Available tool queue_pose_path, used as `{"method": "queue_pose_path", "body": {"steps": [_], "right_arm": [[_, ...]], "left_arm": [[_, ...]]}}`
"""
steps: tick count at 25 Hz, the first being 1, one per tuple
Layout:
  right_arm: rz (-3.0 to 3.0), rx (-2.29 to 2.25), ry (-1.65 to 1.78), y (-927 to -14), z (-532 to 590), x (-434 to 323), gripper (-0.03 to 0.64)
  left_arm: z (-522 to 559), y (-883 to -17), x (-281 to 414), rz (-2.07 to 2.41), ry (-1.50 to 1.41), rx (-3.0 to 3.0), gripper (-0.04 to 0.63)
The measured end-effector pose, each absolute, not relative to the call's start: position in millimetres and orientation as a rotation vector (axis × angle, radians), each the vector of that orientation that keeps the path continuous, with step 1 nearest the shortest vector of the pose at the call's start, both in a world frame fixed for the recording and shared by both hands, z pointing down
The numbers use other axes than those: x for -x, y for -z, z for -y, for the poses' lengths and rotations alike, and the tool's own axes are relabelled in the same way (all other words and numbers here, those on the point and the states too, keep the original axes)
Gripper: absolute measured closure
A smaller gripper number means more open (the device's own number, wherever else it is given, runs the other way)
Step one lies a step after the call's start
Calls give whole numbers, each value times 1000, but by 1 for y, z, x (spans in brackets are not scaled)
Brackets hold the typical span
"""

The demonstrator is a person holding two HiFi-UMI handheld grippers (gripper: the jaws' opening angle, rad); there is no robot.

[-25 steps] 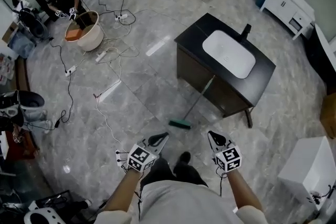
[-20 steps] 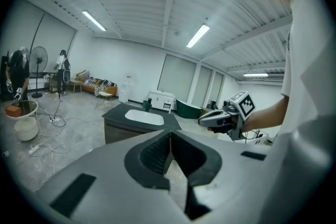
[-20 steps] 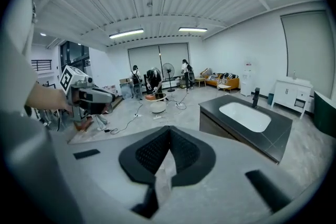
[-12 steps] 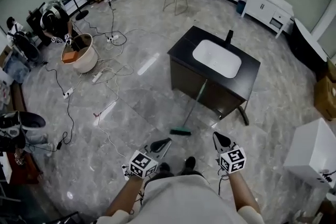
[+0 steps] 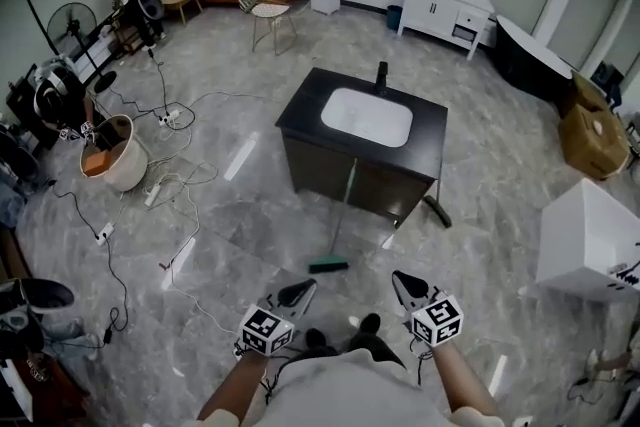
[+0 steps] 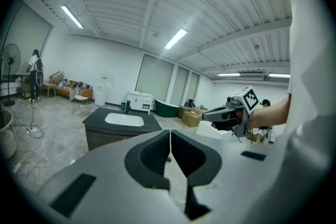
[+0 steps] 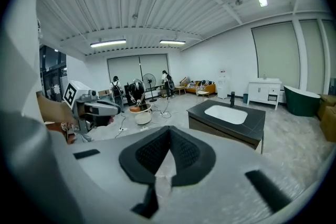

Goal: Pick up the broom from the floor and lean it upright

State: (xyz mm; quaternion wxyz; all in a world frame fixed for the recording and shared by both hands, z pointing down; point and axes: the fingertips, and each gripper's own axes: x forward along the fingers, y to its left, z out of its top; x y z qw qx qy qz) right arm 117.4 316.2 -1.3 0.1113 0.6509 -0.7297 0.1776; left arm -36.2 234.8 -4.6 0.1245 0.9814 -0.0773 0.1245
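One broom (image 5: 340, 215): bristle head on the floor, handle tilted up against the sink cabinet (image 5: 430, 140), apparently resting on its front edge, so it stands unaided. Left gripper (image 5: 303, 288), right gripper (image 5: 403, 280): jaws closed together, holding nothing, well short of it.

The left forearm (image 5: 232, 390) and right forearm (image 5: 462, 383) reach forward from the bottom of the head view. They carry the left gripper (image 5: 305, 287) at about 7 o'clock and the right gripper (image 5: 400, 279) at about 5 o'clock, level with each other and well apart. The left gripper points toward 1 o'clock and the right toward 11 o'clock, so the tips angle inward, both tilted slightly below level. On each gripper the jaws are pressed together with nothing between them.
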Motion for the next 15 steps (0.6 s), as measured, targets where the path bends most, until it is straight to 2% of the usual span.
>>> {"method": "queue_pose_path", "body": {"steps": [15], "right_arm": [[2169,-1997,-456,29,-359,-169,618]], "left_arm": [[-262,30,-2,311,-326,-2865,583]]}}
